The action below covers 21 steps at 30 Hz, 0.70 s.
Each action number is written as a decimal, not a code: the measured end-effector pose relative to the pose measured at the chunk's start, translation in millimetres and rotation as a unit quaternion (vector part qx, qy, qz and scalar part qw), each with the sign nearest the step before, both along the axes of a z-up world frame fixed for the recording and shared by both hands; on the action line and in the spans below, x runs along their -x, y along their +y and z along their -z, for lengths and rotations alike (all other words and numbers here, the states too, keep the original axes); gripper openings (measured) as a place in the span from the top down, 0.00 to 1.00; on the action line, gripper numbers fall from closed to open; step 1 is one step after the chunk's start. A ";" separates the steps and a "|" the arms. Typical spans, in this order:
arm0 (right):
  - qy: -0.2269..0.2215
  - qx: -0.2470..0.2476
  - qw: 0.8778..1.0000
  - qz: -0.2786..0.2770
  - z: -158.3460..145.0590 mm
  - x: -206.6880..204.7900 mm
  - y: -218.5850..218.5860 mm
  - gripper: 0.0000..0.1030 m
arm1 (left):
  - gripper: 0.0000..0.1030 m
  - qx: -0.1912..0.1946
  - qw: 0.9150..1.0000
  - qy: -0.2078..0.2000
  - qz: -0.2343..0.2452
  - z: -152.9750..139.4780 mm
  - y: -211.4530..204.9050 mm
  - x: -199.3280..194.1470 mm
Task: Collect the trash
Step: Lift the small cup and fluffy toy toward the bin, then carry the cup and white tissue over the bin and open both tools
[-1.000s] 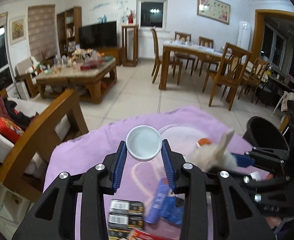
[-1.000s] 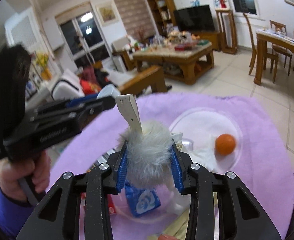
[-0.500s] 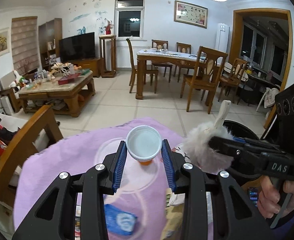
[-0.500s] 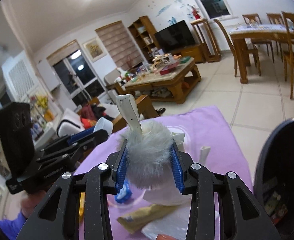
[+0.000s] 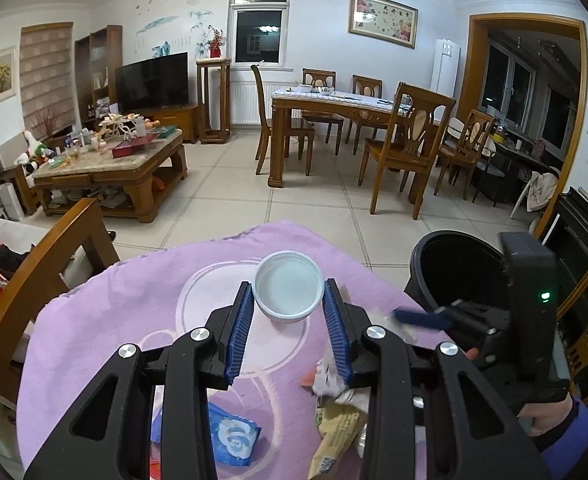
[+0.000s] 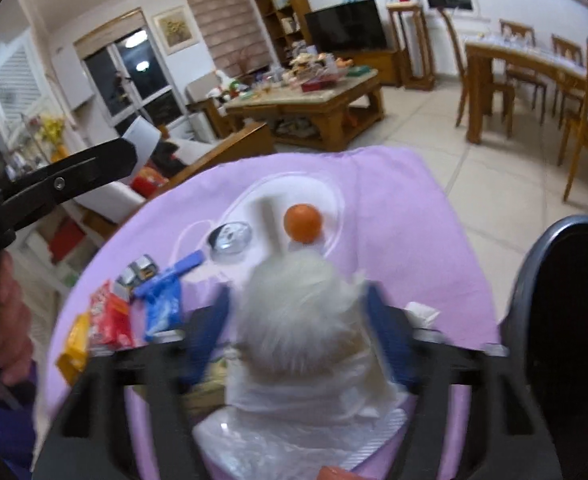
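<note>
My left gripper (image 5: 287, 296) is shut on a round white cap (image 5: 287, 288), held hollow side up above the purple-covered table (image 5: 105, 320). The cap (image 6: 143, 136) also shows at the left of the right wrist view. My right gripper (image 6: 296, 312) is opening. A white fluffy tuft (image 6: 298, 308) on a pale stick lies between its blue pads, with a gap on each side. The tuft is blurred and sits over crumpled white plastic (image 6: 306, 392). A black bin (image 5: 454, 264) stands at the table's right edge, just beyond the right gripper (image 5: 422, 317).
On the cloth lie an orange ball (image 6: 302, 223), a shiny round lid (image 6: 229, 236), a blue wrapper (image 6: 161, 304), a red packet (image 6: 109, 316) and a yellow packet (image 6: 73, 344). The bin (image 6: 566, 320) fills the right side. A wooden armrest (image 5: 53, 264) stands left of the table.
The right jaws have spread wide off the fluffy tuft, and that gripper has dropped lower over the table. The left gripper keeps its hold on the white cap and has barely moved lately.
</note>
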State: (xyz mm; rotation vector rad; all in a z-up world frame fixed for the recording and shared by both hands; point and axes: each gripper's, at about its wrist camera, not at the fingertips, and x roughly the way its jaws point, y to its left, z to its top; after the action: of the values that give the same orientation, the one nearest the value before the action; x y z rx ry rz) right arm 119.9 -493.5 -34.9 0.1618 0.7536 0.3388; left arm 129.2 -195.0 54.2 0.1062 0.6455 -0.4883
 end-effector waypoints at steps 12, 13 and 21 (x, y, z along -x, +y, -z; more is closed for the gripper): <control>0.089 0.084 0.992 -0.009 44.4 -6.0 7.4 0.90 | 0.65 0.006 1.000 0.009 0.015 7.3 1.4 5.6; 0.084 0.080 0.993 -0.006 42.7 -5.8 9.6 0.92 | 0.65 0.003 1.000 0.009 0.019 8.1 -1.3 6.8; -0.007 0.016 0.999 0.028 -14.4 11.7 -8.7 0.95 | 0.65 -0.009 0.999 0.003 0.040 9.2 -23.0 17.6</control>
State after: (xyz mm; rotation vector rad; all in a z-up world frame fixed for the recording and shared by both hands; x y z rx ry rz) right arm 108.2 -502.2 -20.4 0.1493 0.7384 0.2734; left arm 111.6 -218.0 45.0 0.1481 0.6527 -0.5609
